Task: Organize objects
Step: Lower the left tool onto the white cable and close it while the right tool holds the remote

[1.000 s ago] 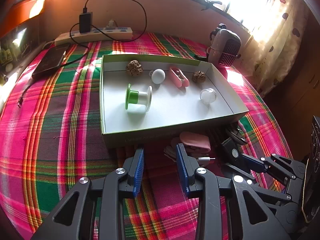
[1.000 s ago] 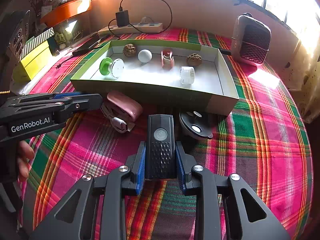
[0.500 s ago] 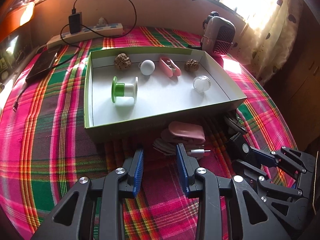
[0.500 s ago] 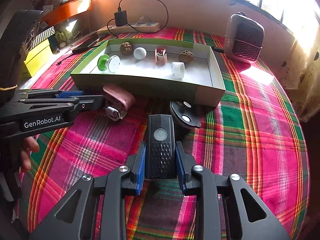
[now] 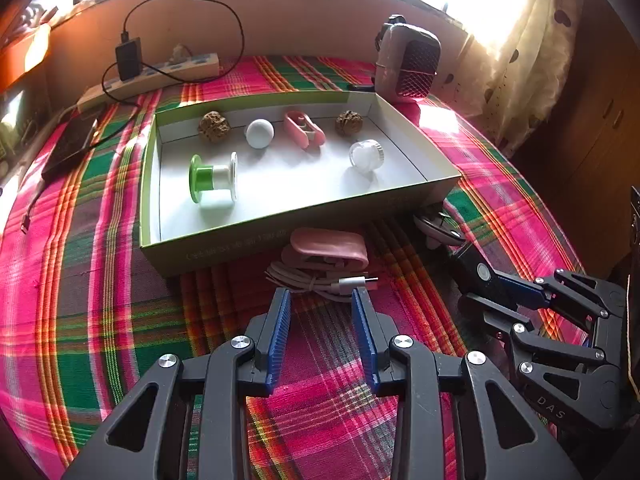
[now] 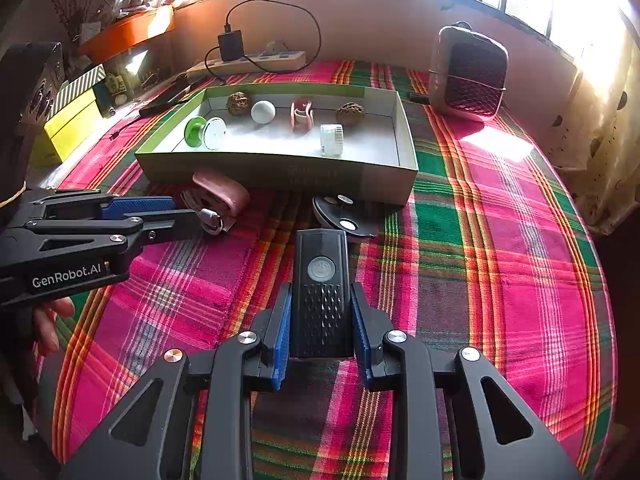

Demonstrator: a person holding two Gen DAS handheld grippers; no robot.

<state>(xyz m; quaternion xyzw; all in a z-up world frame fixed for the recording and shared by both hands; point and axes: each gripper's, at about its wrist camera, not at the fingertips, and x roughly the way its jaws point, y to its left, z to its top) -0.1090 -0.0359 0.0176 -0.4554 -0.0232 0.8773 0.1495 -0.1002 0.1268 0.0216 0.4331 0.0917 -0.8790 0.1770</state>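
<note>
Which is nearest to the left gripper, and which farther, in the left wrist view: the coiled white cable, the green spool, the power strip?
From the left gripper:
1. Coiled white cable, on the cloth just ahead of the fingertips.
2. Green spool, inside the box, left part.
3. Power strip, by the far wall, beyond the box.

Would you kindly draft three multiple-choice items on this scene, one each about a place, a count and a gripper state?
1. Where does the pink case with its coiled cable lie?
A. inside the box
B. on the cloth just in front of the box
C. on the power strip

2. How many things lie in the box?
A. four
B. six
C. eight

3. What is the right gripper doing?
A. hanging open
B. shut on nothing
C. shut on the black device

Answers:
1 B: the pink case sits outside the box, against its near wall.
2 B: two walnuts, ball, clip, spool, clear jar.
3 C: the right gripper clamps the black device; the left gripper is open.
</note>
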